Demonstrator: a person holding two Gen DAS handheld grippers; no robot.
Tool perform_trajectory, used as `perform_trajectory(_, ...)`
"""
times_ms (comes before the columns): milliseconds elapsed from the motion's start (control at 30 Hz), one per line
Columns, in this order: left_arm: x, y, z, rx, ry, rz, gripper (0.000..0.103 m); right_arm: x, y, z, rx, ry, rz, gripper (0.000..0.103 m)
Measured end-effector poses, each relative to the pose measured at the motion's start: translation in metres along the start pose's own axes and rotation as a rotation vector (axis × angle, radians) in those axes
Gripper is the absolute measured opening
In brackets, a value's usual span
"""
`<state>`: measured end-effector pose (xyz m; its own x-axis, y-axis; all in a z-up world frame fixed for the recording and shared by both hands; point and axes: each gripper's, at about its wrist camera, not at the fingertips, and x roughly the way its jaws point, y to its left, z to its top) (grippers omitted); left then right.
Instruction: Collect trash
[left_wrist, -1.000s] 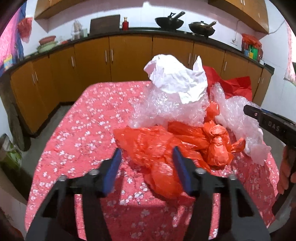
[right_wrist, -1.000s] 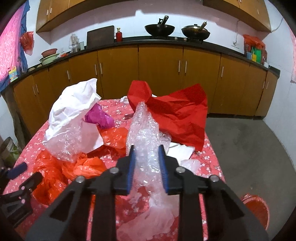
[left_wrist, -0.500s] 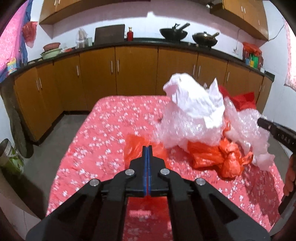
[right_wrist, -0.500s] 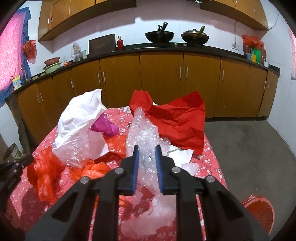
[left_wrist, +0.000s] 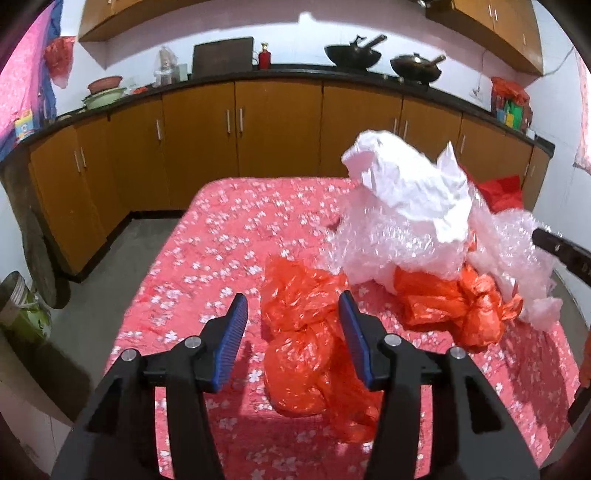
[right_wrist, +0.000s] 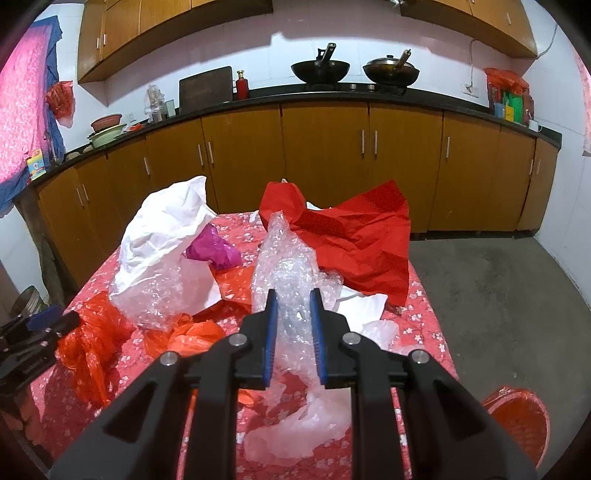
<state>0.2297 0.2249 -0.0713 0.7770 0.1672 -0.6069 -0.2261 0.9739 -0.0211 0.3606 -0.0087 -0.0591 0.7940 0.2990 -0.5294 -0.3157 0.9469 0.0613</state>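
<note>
Bubble wrap (right_wrist: 286, 295), twisted into a long strip, stands nearly upright between the pads of the right gripper (right_wrist: 293, 332), which are closed narrowly on it; its lower end trails onto the flowered red tablecloth (left_wrist: 207, 266). The left gripper (left_wrist: 291, 343) has just been opening and now stands about half open, with a crumpled orange plastic bag (left_wrist: 306, 343) lying between the fingers, not pressed. A red basket (right_wrist: 517, 424) stands on the floor beside the table; what it contains I cannot tell.
</note>
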Motion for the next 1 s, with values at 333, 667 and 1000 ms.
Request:
perform_trajectory(333,-0.001,-0.005,-0.001,0.026,-0.021,-0.004,0.015,-0.008,-0.001,0.002,-0.011,-0.033,-0.016,0.018)
perform_trajectory(667,-0.042,-0.001,0.024,0.012,-0.128,0.015,0.015,-0.047,0.005,0.008,-0.024,-0.102,0.055,0.017)
perform_trajectory(1000,-0.082,-0.024,0.051,0.041,-0.234,0.000,0.015,-0.100,-0.014,0.024,0.017,-0.233,0.075,0.017)
